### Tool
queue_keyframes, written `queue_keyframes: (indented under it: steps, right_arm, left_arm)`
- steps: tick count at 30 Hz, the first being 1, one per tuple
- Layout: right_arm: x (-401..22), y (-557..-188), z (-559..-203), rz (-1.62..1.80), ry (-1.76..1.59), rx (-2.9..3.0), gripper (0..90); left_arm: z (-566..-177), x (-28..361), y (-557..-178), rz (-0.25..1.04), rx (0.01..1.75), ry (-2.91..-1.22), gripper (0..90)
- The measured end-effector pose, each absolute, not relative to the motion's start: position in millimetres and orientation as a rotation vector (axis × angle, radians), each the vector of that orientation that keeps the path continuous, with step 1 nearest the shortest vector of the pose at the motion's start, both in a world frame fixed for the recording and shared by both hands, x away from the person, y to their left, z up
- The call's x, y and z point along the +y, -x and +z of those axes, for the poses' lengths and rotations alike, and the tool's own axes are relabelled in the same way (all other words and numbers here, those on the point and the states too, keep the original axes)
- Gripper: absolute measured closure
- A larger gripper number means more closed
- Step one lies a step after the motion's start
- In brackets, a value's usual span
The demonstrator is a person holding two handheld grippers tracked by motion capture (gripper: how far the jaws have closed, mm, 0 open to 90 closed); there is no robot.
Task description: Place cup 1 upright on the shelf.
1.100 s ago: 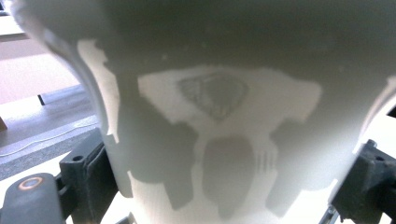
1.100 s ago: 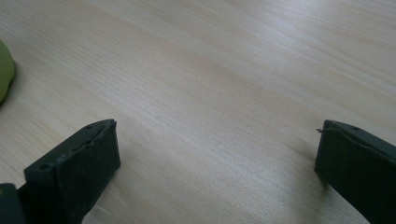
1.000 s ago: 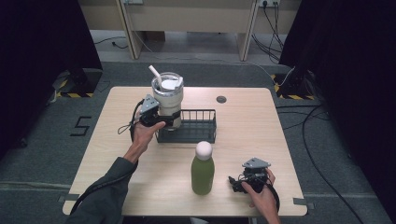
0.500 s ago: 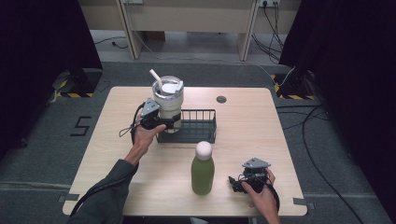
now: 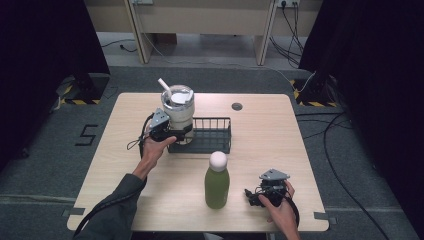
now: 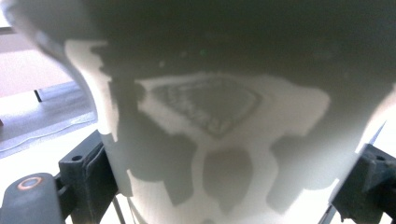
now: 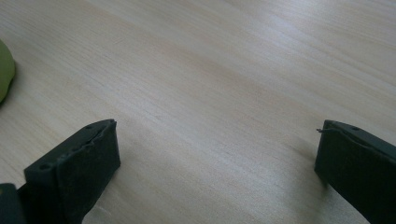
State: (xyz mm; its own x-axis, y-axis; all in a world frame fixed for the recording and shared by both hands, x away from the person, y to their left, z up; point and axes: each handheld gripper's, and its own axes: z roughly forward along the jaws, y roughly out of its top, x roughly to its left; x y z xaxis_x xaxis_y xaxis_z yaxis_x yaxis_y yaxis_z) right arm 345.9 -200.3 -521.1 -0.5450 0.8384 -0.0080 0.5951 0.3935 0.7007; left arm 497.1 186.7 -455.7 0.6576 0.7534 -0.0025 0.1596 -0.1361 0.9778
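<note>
The left gripper [image 5: 172,134] sits left of centre in the high view, its jaws clamped on the lower body of a tall cream insulated tumbler with a clear lid and white straw [image 5: 178,114]. The tumbler stands upright at the left end of a black wire basket [image 5: 216,136], in the upper middle of the light wooden table [image 5: 280,135]. In the left gripper view the tumbler's pale wall [image 6: 219,154] takes up the centre of the frame, with one black jaw pressed against each side at the lower corners.

The right gripper [image 5: 256,196] rests on the table at the lower right of the high view, jaws spread wide with only bare wood between them. A green bottle with a round white cap [image 5: 217,181] stands upright just left of it, apart from the jaws; its green edge [image 7: 5,70] shows at the left margin of the right gripper view.
</note>
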Motion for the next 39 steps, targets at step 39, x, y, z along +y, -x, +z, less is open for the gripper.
queue_keyframes:
  steps: [39]
  right_arm:
    - [-200.4,-345.9,-520.9,0.934,-1.240,2.297,0.2]
  left_arm:
    - [-462.5,192.0,-490.2,0.601,0.763,-1.658,10.0]
